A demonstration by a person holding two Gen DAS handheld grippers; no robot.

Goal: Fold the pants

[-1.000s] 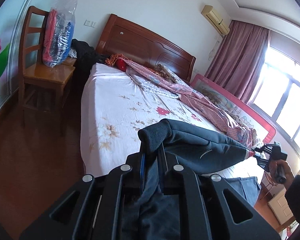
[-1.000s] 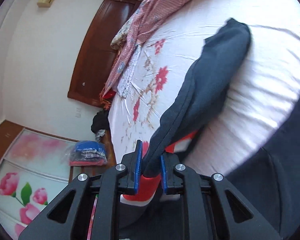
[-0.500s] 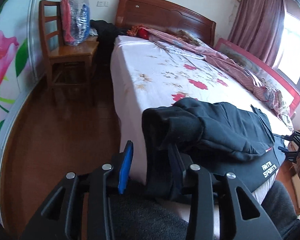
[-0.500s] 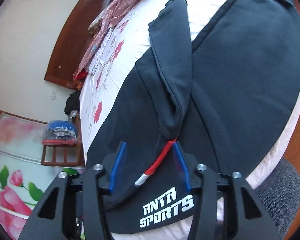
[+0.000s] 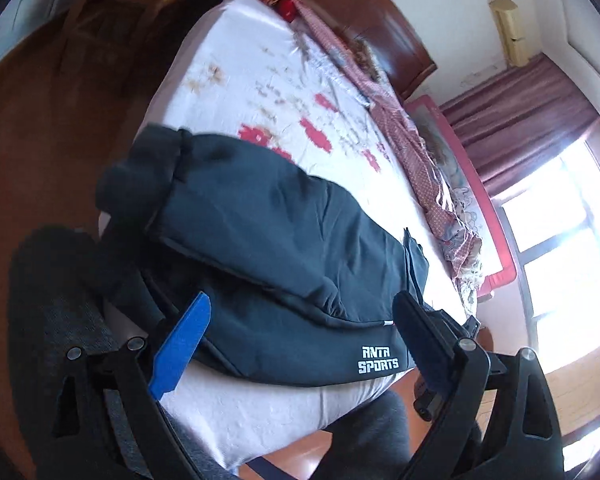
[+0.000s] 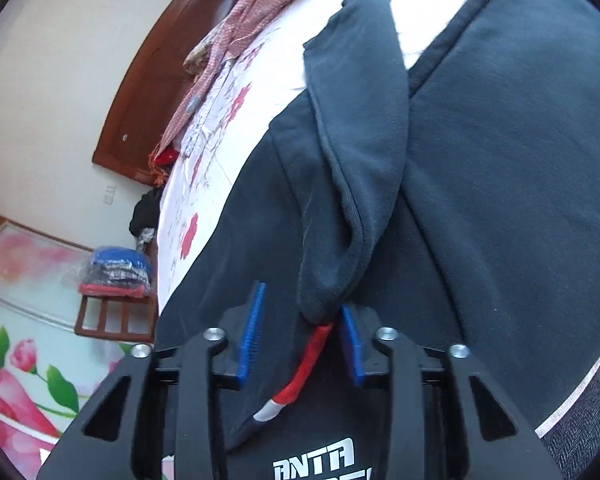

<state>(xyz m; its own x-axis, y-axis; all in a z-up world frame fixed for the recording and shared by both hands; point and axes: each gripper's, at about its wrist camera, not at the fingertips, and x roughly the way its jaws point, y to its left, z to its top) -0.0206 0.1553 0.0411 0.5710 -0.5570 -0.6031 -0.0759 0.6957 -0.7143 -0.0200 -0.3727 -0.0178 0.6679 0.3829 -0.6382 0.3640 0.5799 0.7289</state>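
Dark navy sweatpants with an "ANTA SPORTS" print lie folded over on the near end of the bed, with one cuffed end at the bed's left edge. My left gripper is wide open above them and holds nothing. In the right wrist view the pants fill the frame, with a folded leg running down the middle and a red and white drawstring at its near tip. My right gripper is open, its blue pads either side of the drawstring.
A pink patterned blanket lies along the bed's far side by the wooden headboard. A wooden chair with a bag of clothes stands beside the bed. Dark wood floor lies to the left. A window is at the right.
Both grippers let go of the pants, which now lie folded on the bed. The left gripper opened wider and rose to look down on them. The right gripper stays over the drawstring.
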